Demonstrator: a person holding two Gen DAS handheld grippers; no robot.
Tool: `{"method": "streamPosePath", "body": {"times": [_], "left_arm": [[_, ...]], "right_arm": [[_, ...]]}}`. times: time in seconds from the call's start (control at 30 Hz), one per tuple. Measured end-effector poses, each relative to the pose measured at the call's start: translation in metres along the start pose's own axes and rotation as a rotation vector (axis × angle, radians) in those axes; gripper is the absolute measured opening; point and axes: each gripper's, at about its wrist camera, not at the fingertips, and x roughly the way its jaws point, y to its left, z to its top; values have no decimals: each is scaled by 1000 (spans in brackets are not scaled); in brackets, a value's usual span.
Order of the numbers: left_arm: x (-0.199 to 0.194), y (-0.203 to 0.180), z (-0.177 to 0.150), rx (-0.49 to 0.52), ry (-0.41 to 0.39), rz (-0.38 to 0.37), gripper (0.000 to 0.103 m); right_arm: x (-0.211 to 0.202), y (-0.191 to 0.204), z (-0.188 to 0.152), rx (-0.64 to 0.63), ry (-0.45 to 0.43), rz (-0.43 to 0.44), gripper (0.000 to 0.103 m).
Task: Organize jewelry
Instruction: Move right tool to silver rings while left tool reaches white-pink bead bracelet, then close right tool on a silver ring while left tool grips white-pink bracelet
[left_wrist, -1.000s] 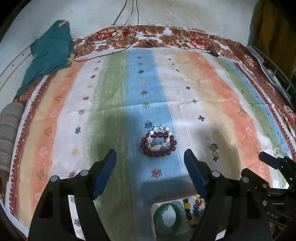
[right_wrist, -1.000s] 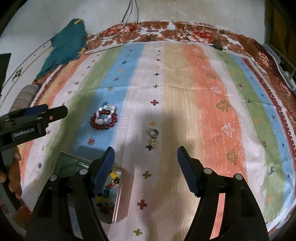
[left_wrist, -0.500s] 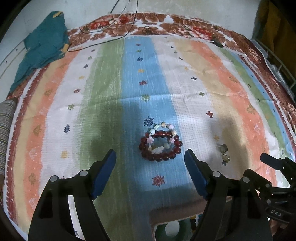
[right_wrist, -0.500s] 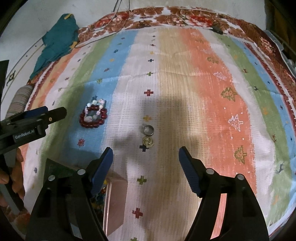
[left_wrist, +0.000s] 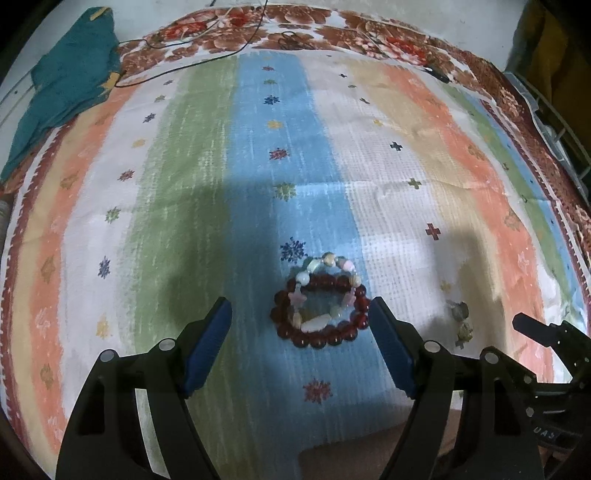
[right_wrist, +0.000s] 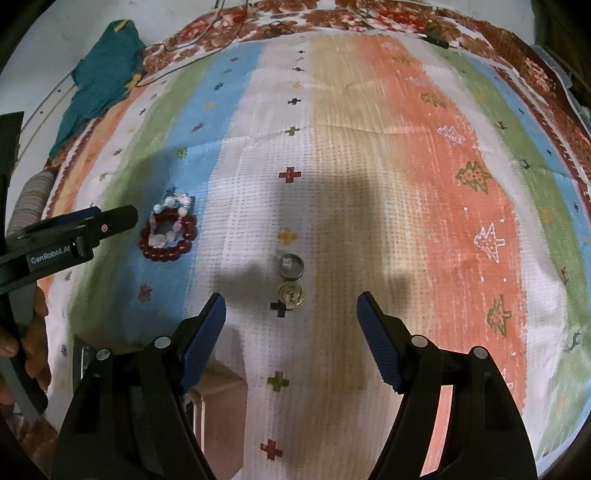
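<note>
A dark red bead bracelet with a pale pastel bead bracelet lying across it rests on the blue stripe of the cloth. My left gripper is open and empty, its fingertips either side of the bracelets and just short of them. The bracelets also show in the right wrist view. Two small metal rings lie on the white stripe. My right gripper is open and empty, just short of the rings. The rings show at the right of the left wrist view.
A metal box sits by my right gripper's left finger; its wall shows at the bottom of the left wrist view. A teal cloth and black cables lie at the far edge. A striped roll lies left.
Both grippers have moved forward and lower: the bracelets and rings look closer, and the box with its green bangle and beads has slid out of view below. Both jaws stayed open.
</note>
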Motion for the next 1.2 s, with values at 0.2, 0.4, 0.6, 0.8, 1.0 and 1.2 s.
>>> {"method": "streamPosePath", "body": {"times": [0.2, 0.4, 0.6, 0.8, 1.0, 1.2], "left_arm": [[18, 4, 8, -2, 29, -12, 71], [28, 7, 12, 4, 52, -17, 68], [40, 12, 16, -9, 71, -36, 62], [54, 6, 18, 18, 96, -46, 52], [55, 5, 21, 15, 93, -71, 33], [52, 12, 19, -26, 85, -65, 10]], "right_arm": [[11, 1, 3, -12, 26, 3, 73], [22, 2, 7, -15, 47, -3, 73], [33, 1, 8, -4, 75, -2, 63], [41, -1, 8, 4, 92, -9, 50], [43, -2, 7, -6, 97, -16, 28], [43, -4, 8, 1, 97, -11, 18]]}}
